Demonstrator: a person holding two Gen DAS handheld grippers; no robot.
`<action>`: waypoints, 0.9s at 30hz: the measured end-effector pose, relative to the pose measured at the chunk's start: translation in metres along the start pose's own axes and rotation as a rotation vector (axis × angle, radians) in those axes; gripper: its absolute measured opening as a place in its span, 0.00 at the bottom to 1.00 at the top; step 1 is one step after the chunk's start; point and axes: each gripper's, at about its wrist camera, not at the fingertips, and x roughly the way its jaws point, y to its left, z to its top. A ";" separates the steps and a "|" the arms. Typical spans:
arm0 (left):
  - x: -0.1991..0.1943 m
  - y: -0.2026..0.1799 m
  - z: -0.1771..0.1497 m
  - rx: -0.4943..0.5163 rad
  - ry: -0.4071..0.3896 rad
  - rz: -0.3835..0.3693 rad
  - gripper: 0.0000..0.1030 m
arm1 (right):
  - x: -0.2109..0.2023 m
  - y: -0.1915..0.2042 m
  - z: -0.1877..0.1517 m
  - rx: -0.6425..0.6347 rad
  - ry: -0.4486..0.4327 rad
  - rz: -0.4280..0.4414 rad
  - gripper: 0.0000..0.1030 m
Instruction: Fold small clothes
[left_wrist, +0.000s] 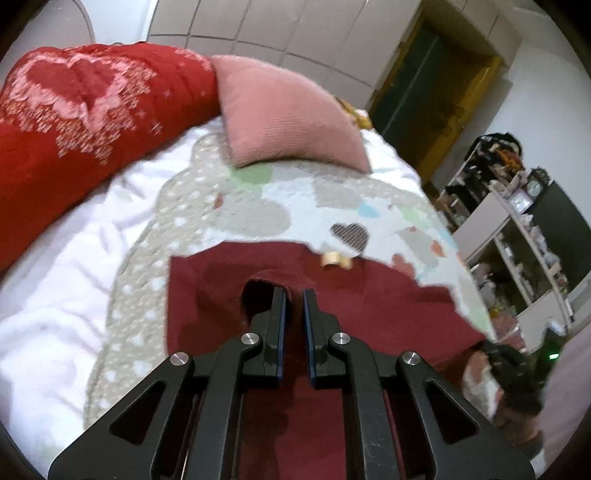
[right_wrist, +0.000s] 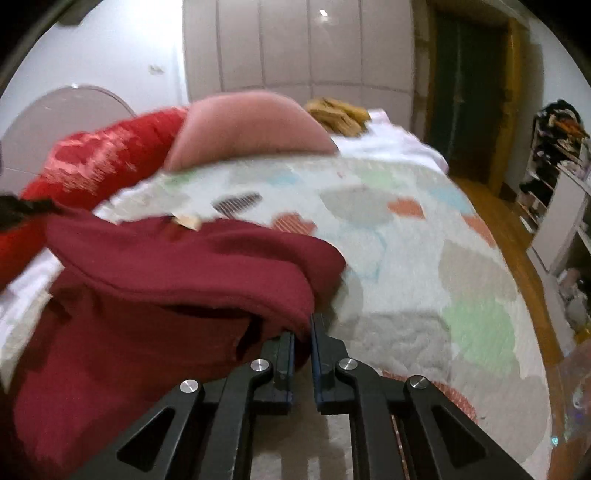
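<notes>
Both grippers pinch one dark red garment over the bed.

The left gripper (left_wrist: 294, 291) is clamped on a fold of the garment (left_wrist: 362, 295), and the right gripper (right_wrist: 303, 325) bites its bunched edge, which droops left in soft folds (a small pale tag (left_wrist: 335, 259) shows near the far hem). The quilt (right_wrist: 424, 266) with hearts lies bare to the right. A pink pillow (left_wrist: 284, 114) and red blanket (left_wrist: 85, 122) sit well behind.

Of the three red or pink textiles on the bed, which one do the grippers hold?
The dark maroon garment, plain and nearest; both the left gripper and right gripper pinch it. The patterned red quilt and pink pillow lie behind, untouched.
</notes>
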 end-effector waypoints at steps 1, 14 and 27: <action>0.006 0.005 -0.006 -0.006 0.012 0.019 0.07 | -0.003 0.002 -0.001 -0.015 0.000 0.003 0.06; 0.065 0.032 -0.046 -0.079 0.136 0.061 0.07 | -0.012 -0.038 -0.008 0.201 0.057 0.128 0.47; 0.068 0.030 -0.044 -0.052 0.137 0.077 0.07 | 0.090 -0.046 0.042 0.294 0.147 0.139 0.21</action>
